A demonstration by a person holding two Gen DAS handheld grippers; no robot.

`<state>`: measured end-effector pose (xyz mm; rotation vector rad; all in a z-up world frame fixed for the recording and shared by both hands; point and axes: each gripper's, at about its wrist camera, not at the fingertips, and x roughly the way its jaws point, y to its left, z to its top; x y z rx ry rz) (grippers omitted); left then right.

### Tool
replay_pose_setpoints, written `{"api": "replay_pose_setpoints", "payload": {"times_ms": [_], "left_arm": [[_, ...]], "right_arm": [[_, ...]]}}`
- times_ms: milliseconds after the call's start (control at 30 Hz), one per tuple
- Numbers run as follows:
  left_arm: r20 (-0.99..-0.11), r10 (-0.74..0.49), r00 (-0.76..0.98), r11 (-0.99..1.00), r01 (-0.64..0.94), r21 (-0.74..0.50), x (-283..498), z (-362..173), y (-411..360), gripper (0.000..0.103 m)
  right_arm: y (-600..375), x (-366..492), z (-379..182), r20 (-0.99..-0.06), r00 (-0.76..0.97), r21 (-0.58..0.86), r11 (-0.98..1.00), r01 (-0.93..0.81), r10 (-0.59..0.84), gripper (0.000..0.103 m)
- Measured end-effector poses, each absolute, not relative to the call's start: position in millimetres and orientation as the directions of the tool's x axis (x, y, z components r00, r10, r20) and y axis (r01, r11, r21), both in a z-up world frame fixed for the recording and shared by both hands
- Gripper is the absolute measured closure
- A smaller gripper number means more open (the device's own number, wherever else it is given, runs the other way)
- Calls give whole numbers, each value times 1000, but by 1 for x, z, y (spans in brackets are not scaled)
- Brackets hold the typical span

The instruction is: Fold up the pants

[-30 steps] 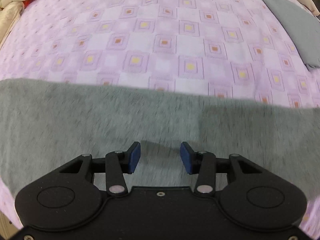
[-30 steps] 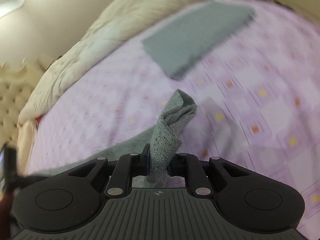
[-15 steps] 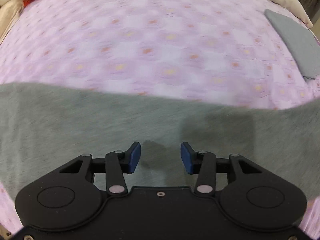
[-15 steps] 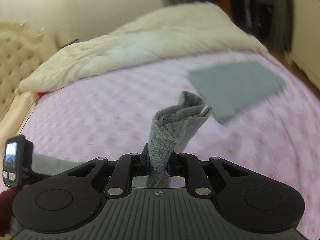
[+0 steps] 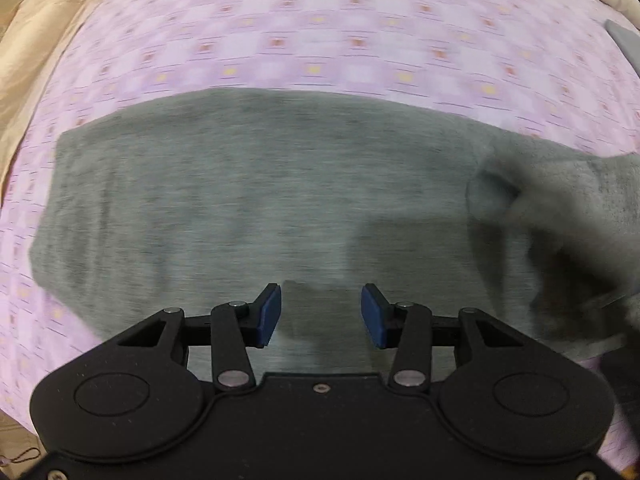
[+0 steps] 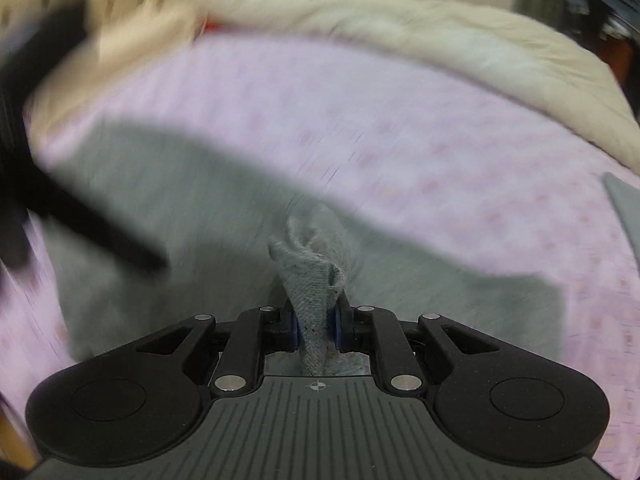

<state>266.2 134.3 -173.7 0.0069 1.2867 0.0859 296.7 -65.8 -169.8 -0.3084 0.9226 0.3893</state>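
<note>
**Grey pants spread on the bed, one end pinched in the right gripper**

The grey pants [image 5: 256, 200] lie flat across the pink patterned bedsheet [image 5: 320, 32], filling the middle band of the left wrist view from nine o'clock to three o'clock. Toward three o'clock a part of the cloth is lifted and bunched above the flat layer, blurred by motion. A cream quilt [image 5: 36, 36] edges the sheet at ten o'clock.

The left gripper [image 5: 321, 316] points down over the pants at six o'clock. Its blue pads [image 5: 269, 314] stand apart with a clear gap between them, and only the flat cloth lying below shows through that gap. Nothing is in its hold.

In the right wrist view, the right gripper [image 6: 316, 326] has a twisted fold of the pants [image 6: 312, 280] between its jaws. The fold rises from the jaws toward twelve o'clock, and the pads sit against the cloth on both sides. The jaws are opening, with the fold between them. The rest of the pants spreads over the sheet from nine o'clock to four o'clock in that view.

A dark, blurred shape [image 6: 80, 216] crosses at nine o'clock; what it is I cannot tell. A second piece of grey cloth [image 6: 624, 208] lies on the sheet at three o'clock, well apart from the pants. The cream quilt runs along the top from eleven to two o'clock.
</note>
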Motion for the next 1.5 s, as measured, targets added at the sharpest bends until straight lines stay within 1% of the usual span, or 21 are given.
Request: {"api": "replay_pose_setpoints", "payload": {"times_ms": [67,100,167,233,333,500,567,700,733,767,800,833,867,933,1000,1067,1133,1167,1200,1333,1500], "left_arm": [[-955,68,290,997,-58,53,265,-169,148,51],[-953,65,297,997,-53,52,264,-165,154,51],[-947,60,317,998,-40,50,262,-157,159,51],[-940,49,338,999,-26,42,265,-152,157,51],[-936,4,351,1000,1,4,272,-147,146,51],[-937,-111,333,993,68,-93,277,-152,117,49],[-940,-155,302,987,78,-138,288,-168,105,38],[-967,-167,192,986,6,-169,308,-201,87,34],[-966,-172,191,984,-8,-176,312,-203,83,22],[-965,-181,188,982,-19,-188,315,-203,79,17],[-964,-184,192,981,-21,-192,317,-201,74,23],[-952,-209,224,977,2,-213,317,-194,68,54],[-941,-226,254,974,31,-225,317,-188,62,77],[-915,-183,359,983,88,-162,309,-164,51,84],[-875,-116,470,988,149,-50,297,-150,44,84],[-889,-15,458,985,158,65,299,-162,45,84],[-926,14,377,990,123,65,305,-180,57,79],[-935,25,354,996,68,53,307,-184,68,78],[-937,34,347,999,8,39,308,-185,79,78],[-942,70,327,985,-173,13,308,-181,113,78],[-928,104,357,986,-158,49,300,-172,93,78]], "right_arm": [[-52,294,-183,-834,526,-109,885,-453,166,71],[-49,293,-185,-842,512,-98,886,-454,170,59],[-50,288,-176,-833,498,-28,881,-471,240,53],[-55,281,-163,-811,490,36,863,-504,320,52],[-71,273,-144,-779,518,52,860,-507,353,52],[-117,275,-128,-779,570,52,934,-354,260,52],[-137,284,-127,-786,582,46,959,-279,207,52],[-177,294,-130,-798,585,45,983,-178,143,52],[-186,298,-129,-800,584,50,986,-159,134,52],[-192,300,-128,-802,584,52,988,-144,128,52],[-197,300,-127,-801,586,54,990,-131,121,52],[-203,300,-127,-799,591,59,991,-116,116,52],[-208,300,-127,-796,594,66,992,-104,115,52],[-213,300,-131,-788,605,86,993,-79,116,52],[-220,299,-133,-783,611,99,994,-56,112,53],[-227,305,-139,-787,605,121,992,-44,123,53],[-234,321,-147,-797,587,143,988,-50,145,63],[-233,329,-151,-800,580,146,987,-59,153,73],[-233,337,-155,-804,573,145,987,-67,156,78],[-234,371,-179,-845,516,122,990,-67,139,87],[-238,385,-189,-872,476,106,993,-46,115,90]]}}
